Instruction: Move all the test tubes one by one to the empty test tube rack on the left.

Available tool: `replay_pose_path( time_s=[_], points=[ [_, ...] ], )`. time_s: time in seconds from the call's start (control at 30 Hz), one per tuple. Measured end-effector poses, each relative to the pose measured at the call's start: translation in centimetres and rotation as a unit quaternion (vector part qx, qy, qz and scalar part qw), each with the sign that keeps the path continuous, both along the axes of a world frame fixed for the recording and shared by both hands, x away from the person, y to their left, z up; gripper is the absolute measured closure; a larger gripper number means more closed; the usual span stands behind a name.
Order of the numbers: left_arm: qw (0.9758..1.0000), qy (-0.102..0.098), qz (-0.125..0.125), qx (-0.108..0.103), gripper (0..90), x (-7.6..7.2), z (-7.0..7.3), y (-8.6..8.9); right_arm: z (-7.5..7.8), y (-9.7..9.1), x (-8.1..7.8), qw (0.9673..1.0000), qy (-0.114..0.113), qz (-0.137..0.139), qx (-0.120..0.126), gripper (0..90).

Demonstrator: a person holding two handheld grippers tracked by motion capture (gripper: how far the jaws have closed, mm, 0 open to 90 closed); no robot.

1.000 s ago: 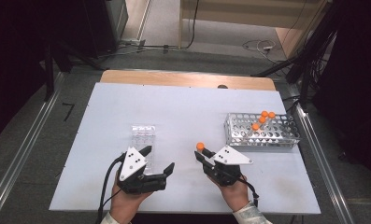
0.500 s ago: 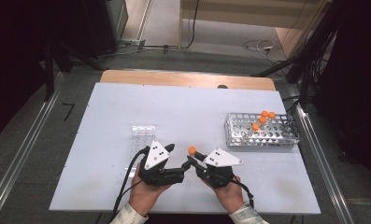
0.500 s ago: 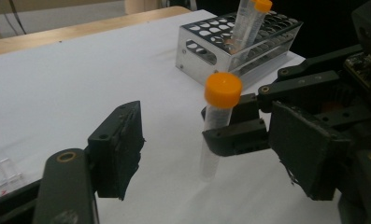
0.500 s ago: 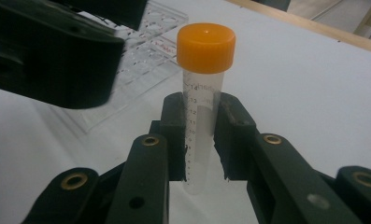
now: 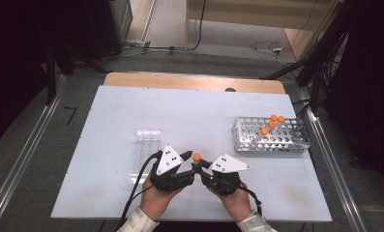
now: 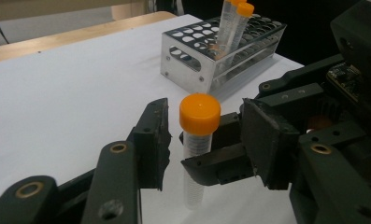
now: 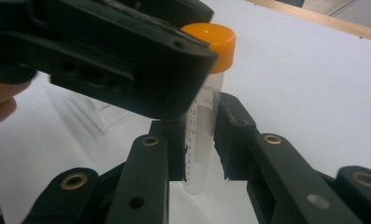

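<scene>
Right gripper (image 5: 199,170) clamped on orange-capped tube (image 7: 203,107), upright; left gripper (image 6: 206,140) jaws closing around cap, not touching; rack (image 5: 272,135) well apart.

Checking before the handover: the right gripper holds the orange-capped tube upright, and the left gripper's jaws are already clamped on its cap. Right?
Not quite. The right gripper does hold the tube upright, but the left gripper isn't clamped: its jaws, just closing, flank the cap with gaps, as the left gripper view shows.

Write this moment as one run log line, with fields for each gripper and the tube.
right gripper: shut on tube, upright | left gripper: jaws just closing around orange cap, not touching | rack: holds three more tubes
</scene>
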State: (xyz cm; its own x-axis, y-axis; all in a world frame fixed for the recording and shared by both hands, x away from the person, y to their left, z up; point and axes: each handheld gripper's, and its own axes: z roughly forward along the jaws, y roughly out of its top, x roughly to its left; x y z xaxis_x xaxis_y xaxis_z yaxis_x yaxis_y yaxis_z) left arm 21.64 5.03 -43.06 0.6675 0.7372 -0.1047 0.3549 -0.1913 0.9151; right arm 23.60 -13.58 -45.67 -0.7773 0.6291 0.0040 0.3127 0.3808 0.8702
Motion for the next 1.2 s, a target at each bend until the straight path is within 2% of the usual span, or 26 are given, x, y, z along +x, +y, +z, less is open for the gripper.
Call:
replay_pose_path(
  time_s=[0.27,0.7,1.03,1.2],
  points=[
    [1.0,-0.005,0.004,0.001,64.5,0.07,-0.06,-0.07,0.03,0.03,-0.06,1.0,0.0,0.004,0.0,72.2],
    [1.0,-0.003,0.004,0.001,69.1,0.24,-0.16,-0.02,0.07,0.03,-0.11,1.0,0.002,0.005,0.002,72.2],
    [0.9999,-0.011,0.005,0.003,70.5,0.14,-0.03,-0.11,0.14,-0.12,-0.13,0.9999,0.002,0.004,0.01,70.6],
    [0.9999,-0.011,0.006,-0.002,70.5,0.31,0.16,0.05,0.15,-0.21,-0.08,0.9999,0.007,0.009,0.012,45.1]
  ],
)
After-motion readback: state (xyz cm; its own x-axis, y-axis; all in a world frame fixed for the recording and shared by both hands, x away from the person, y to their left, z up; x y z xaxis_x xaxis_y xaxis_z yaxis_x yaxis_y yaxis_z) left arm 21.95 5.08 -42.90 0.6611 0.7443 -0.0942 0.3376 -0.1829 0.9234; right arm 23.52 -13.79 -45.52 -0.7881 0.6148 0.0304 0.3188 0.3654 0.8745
